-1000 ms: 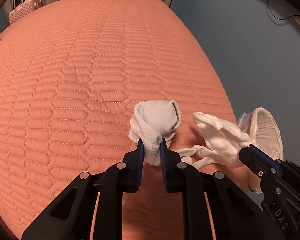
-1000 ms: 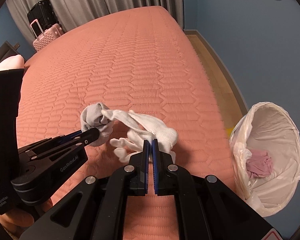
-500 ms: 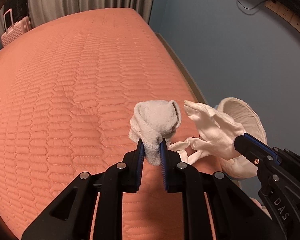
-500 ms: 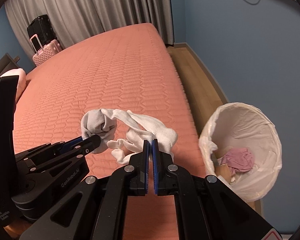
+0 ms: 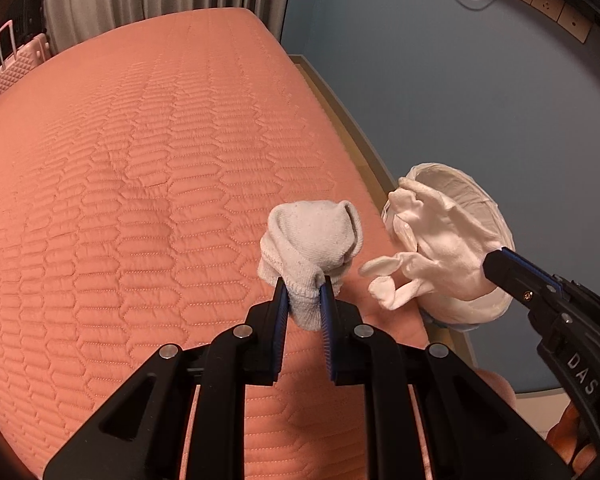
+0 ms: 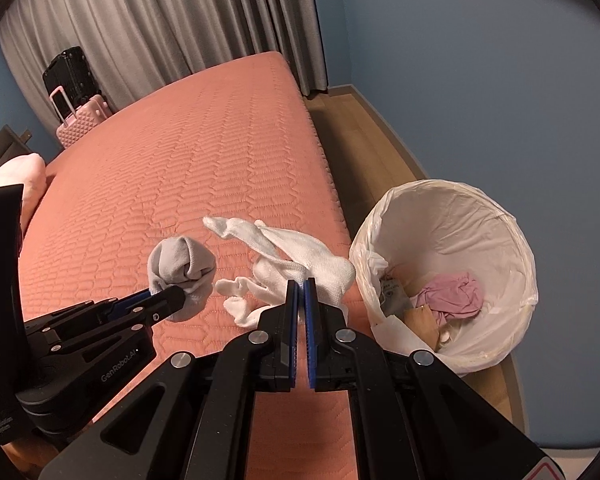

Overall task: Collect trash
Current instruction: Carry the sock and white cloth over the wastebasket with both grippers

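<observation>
My left gripper (image 5: 304, 280) is shut on a balled grey sock (image 5: 310, 240) and holds it above the orange bed's right edge; the sock also shows in the right wrist view (image 6: 182, 266). My right gripper (image 6: 301, 286) is shut on a white glove (image 6: 300, 260), whose fingers hang loose in the air. In the left wrist view the glove (image 5: 432, 256) hangs in front of the bin. A trash bin with a white liner (image 6: 500, 216) stands on the floor to the right of the bed, holding pink crumpled trash (image 6: 452, 294) and other scraps.
The orange quilted bed (image 5: 140, 180) fills the left and centre. A blue wall (image 6: 480, 80) stands close behind the bin, with a strip of wood floor (image 6: 360, 128) between. Pink and black suitcases (image 6: 80, 120) stand by grey curtains at the far end.
Both grippers have lifted and swung right with their loads, off the bed surface toward the bin. The bin's inside has come into fuller view on the right.
</observation>
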### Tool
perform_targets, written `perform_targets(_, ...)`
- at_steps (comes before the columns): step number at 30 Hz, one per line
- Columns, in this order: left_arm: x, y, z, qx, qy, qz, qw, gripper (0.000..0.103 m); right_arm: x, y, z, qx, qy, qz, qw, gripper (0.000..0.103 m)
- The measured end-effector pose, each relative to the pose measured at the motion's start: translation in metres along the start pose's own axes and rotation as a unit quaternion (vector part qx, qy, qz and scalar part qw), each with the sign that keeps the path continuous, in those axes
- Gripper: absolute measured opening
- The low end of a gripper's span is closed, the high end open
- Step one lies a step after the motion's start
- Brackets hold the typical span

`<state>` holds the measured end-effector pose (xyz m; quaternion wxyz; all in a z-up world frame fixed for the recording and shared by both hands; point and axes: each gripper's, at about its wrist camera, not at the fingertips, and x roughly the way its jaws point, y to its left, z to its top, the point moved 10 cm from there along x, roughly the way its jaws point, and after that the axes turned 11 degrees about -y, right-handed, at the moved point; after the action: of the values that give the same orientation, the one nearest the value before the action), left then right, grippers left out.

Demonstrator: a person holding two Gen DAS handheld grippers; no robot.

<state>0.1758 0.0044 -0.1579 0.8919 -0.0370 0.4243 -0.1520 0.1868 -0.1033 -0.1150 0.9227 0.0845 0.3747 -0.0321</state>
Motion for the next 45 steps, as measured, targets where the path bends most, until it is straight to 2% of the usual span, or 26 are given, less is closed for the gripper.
perform_targets(10, -0.001, -0.01, -0.003, 0.028, 0.003, -0.003, 0.9996, 0.016, -0.007, -0.018, -0.003, 0.014, -0.005, -0.003, 1.0, 0.004)
perform_targets(30, 0.025, -0.137, 0.004, 0.143, -0.002, -0.049, 0.9885, 0.016, -0.033, -0.142, 0.006, 0.07, -0.034, -0.066, 0.995, 0.004)
perform_targets(38, 0.038, -0.164, 0.004, 0.164, 0.006, -0.062, 0.9844, 0.016, -0.032, -0.176, 0.002, 0.089, -0.034, -0.082, 0.992, 0.004)
perform_targets(45, 0.046, -0.173, 0.008, 0.174, 0.009, -0.066, 0.9825, 0.016, -0.026, -0.184, 0.0, 0.096, -0.032, -0.087, 0.991, 0.004)
